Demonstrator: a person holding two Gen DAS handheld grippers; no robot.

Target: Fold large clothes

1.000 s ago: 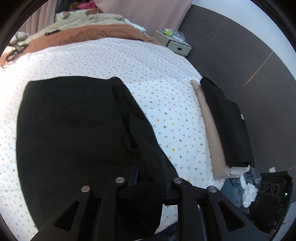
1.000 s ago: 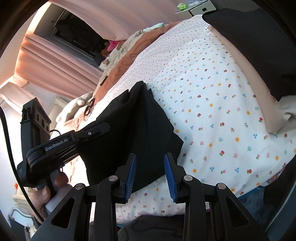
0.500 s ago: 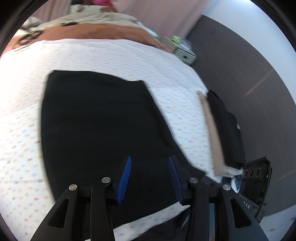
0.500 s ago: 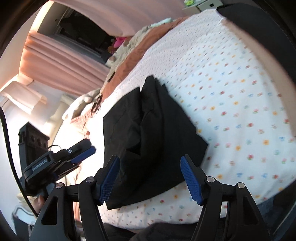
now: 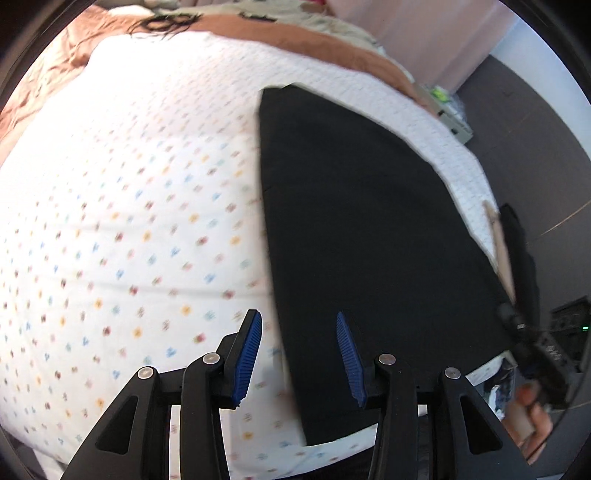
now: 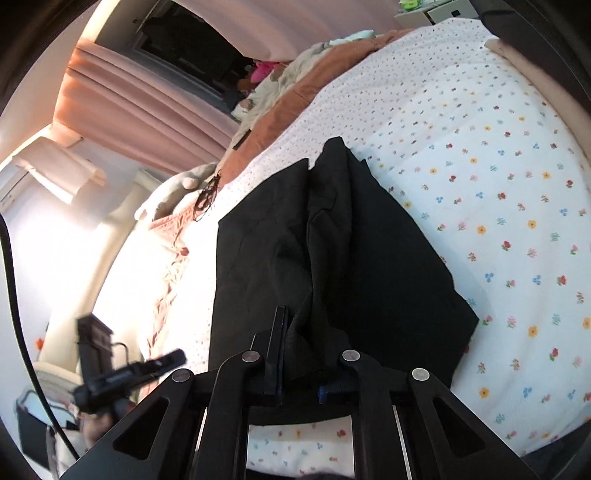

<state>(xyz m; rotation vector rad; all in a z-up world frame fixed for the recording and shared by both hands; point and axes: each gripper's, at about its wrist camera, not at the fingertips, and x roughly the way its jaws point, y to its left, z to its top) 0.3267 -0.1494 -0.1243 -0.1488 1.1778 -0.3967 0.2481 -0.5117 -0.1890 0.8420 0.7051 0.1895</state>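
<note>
A large black garment (image 5: 362, 221) lies partly folded on the floral bedsheet (image 5: 129, 221). My left gripper (image 5: 299, 354) is open and empty, hovering over the garment's near left edge. In the right wrist view the same black garment (image 6: 332, 251) shows a raised fold down its middle. My right gripper (image 6: 299, 354) is shut on the near edge of that fold, with cloth bunched between its fingers. The left gripper (image 6: 125, 373) shows at the lower left there, off the cloth.
A folded stack of beige and black clothes (image 5: 517, 251) lies at the bed's right edge. A brown blanket (image 5: 295, 33) and pillows lie at the head. A nightstand (image 5: 450, 110) stands by the dark wall. Curtains (image 6: 122, 103) hang at the left.
My left gripper let go of the garment, opened and swung left. My right gripper opened wide, then closed on the garment's near fold.
</note>
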